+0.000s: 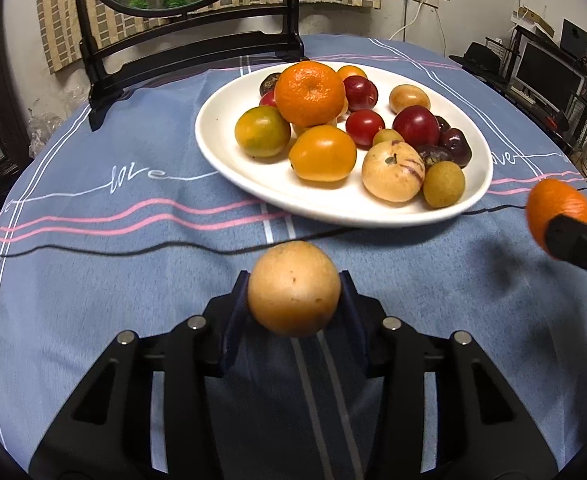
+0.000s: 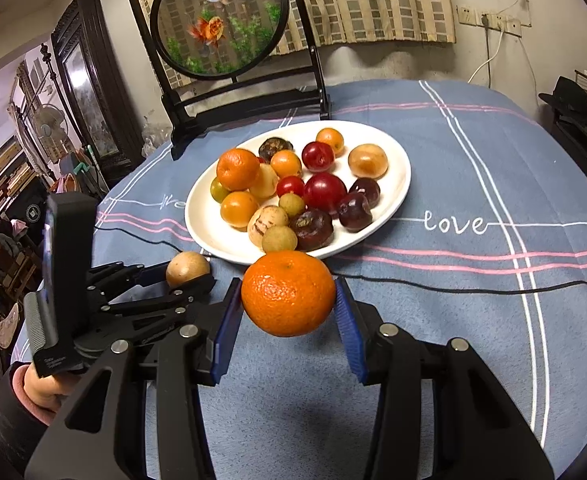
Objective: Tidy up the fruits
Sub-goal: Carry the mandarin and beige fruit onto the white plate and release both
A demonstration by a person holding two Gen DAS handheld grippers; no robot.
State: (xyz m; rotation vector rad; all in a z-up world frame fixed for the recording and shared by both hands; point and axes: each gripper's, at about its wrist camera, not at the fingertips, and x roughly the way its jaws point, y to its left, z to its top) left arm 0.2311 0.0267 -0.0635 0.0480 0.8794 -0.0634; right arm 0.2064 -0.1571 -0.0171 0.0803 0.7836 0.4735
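Note:
My left gripper (image 1: 294, 280) is shut on a round tan fruit (image 1: 293, 292), held just above the blue cloth in front of the white plate (image 1: 333, 216). In the right wrist view that fruit (image 2: 188, 268) sits between the left gripper's fingers (image 2: 197, 282), close to the plate's near rim (image 2: 197, 216). My right gripper (image 2: 287, 283) is shut on an orange mandarin (image 2: 288, 294), blue pads pressing both of its sides. This mandarin (image 1: 553, 204) also shows at the right edge of the left wrist view. The plate holds several fruits: mandarins, plums, longans and others.
A thin black cable (image 1: 133, 250) runs across the blue tablecloth (image 2: 473, 320) just before the plate. A black stand with a round goldfish panel (image 2: 219, 20) rises behind the plate. A person's hand (image 2: 41, 392) grips the left tool. Shelves and clutter surround the table.

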